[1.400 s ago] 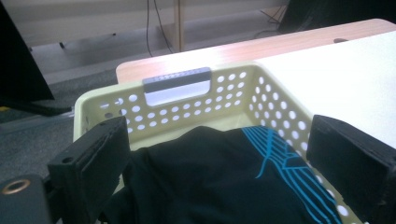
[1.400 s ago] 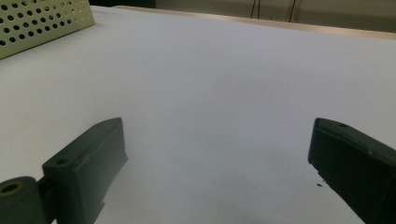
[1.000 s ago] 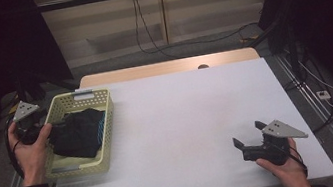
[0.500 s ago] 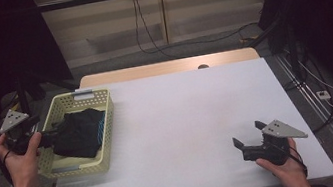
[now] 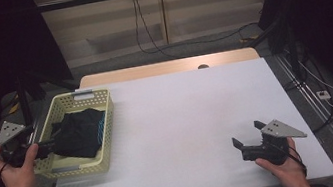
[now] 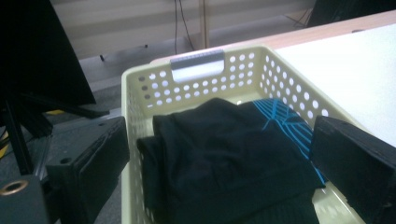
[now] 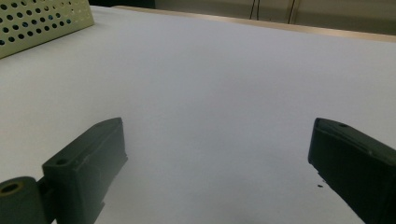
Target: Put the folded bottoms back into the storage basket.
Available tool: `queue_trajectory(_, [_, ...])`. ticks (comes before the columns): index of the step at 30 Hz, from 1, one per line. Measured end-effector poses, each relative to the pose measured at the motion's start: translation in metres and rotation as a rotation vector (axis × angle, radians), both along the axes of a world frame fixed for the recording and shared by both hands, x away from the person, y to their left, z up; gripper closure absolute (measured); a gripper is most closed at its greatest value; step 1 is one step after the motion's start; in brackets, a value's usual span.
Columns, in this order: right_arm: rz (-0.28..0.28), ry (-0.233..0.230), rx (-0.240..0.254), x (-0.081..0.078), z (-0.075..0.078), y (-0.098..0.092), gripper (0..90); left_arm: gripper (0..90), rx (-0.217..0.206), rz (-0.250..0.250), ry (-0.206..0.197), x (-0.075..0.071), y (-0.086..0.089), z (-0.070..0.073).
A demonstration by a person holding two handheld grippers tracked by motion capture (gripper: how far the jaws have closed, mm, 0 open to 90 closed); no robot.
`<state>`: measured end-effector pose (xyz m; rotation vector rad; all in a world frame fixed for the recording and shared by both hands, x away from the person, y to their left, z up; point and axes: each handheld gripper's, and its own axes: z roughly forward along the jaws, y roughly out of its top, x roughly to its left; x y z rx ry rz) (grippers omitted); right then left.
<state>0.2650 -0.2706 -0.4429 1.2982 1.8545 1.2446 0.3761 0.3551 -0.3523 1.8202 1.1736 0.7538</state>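
Here, nearest the person, the right gripper (image 5: 249,145) rests low over the front right part of the table (image 5: 189,120), close to its near edge, with its jaws spread wide and nothing between them. In the right gripper view the white surface runs bare ahead of those jaws, all the way to the basket's corner at the far left.

The left gripper (image 5: 44,149) is held off the table's left edge, just beside the outer wall of the pale yellow perforated basket (image 5: 105,133). Its jaws stand well apart too; in the left gripper view they frame the basket's near end, one jaw outside the left wall, the other over the right rim, gripping nothing.

Inside the basket lies a folded black garment with blue stripes (image 6: 219,154), heaped across the middle and reaching close to both long walls. The basket sits at the table's left side, its left wall along the table's edge.

Beyond it, the middle and right of the table lie open up to the far wooden strip (image 5: 165,68).
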Motion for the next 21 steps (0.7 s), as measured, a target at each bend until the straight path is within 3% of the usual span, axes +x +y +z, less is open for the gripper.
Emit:
queue_trajectory(8, [-0.001, -0.001, 0.0, 0.001, 0.0, 0.0, 4.0, 5.0, 0.004, -0.025, -0.016, -0.015, -0.005, 0.0])
queue_trajectory(12, [0.001, 0.002, -0.001, 0.0, 0.0, 0.0, 4.0, 4.7, 0.005, -0.058, 0.001, -0.023, -0.007, -0.001])
queue_trajectory(21, [0.004, 0.003, 0.0, 0.002, 0.0, 0.001, 4.0, 4.8, 0.001, -0.092, -0.03, -0.036, -0.018, 0.001])
